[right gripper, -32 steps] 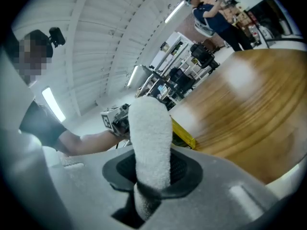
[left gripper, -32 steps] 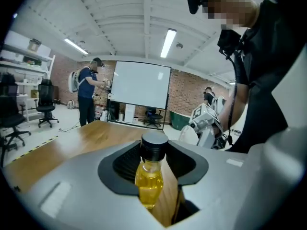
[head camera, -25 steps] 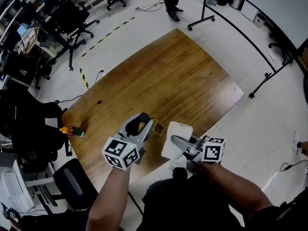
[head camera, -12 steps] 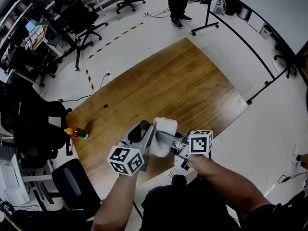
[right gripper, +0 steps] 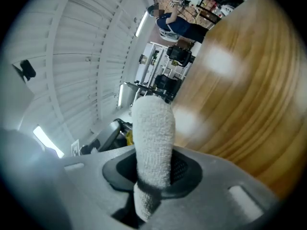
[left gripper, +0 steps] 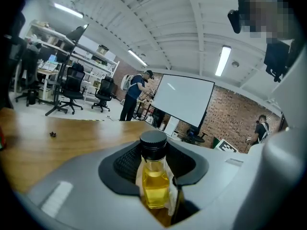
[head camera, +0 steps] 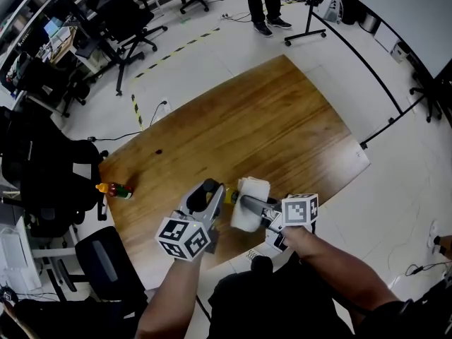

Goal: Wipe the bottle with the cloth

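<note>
Wood bench [head camera: 296,126], head view: your L tongs [head camera: 216,192] and R tongs [head camera: 248,205] sit side by side, with cloth [head camera: 253,188] just right of bottle [head camera: 231,197].
L gripper view: tongs clamped on bottle, axis upright, yellow liquid, black cap.
R gripper view: tongs pinch folded cloth; bottle close at its left.

Black chairs [head camera: 49,182] beside wooden table [head camera: 282,126]

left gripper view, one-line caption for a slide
Left tongs clamp a black-capped bottle of yellow liquid, wooden table behind.
</note>
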Action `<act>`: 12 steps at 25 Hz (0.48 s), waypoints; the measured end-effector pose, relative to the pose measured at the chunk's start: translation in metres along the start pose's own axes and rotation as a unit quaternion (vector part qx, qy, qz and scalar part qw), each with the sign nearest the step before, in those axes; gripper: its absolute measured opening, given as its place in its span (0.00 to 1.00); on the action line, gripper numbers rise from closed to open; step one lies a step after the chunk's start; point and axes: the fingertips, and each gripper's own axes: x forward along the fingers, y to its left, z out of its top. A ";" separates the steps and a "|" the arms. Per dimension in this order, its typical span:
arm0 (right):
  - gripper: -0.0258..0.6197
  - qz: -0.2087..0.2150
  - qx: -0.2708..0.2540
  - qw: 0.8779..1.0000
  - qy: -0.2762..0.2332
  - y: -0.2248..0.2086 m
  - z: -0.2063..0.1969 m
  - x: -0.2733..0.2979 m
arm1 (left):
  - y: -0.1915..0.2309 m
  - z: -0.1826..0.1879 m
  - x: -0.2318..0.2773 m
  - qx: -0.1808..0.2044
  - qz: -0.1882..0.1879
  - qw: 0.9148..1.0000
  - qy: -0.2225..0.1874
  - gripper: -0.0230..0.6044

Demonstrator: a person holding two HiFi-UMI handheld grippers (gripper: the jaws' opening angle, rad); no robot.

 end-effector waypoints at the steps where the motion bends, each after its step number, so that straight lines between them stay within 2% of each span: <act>1: 0.15 -0.015 0.006 1.000 0.006 -0.008 -0.002 -0.001 | 0.000 0.001 0.000 0.003 0.000 1.000 0.000 0.32; 6: 0.15 -0.084 -0.016 0.995 0.041 -0.043 -0.012 -0.007 | -0.001 0.000 0.003 0.002 -0.001 1.000 -0.001 0.32; 12: 0.15 -0.188 -0.021 0.976 0.104 -0.079 -0.024 -0.017 | -0.010 0.000 0.012 0.011 -0.009 1.000 0.003 0.32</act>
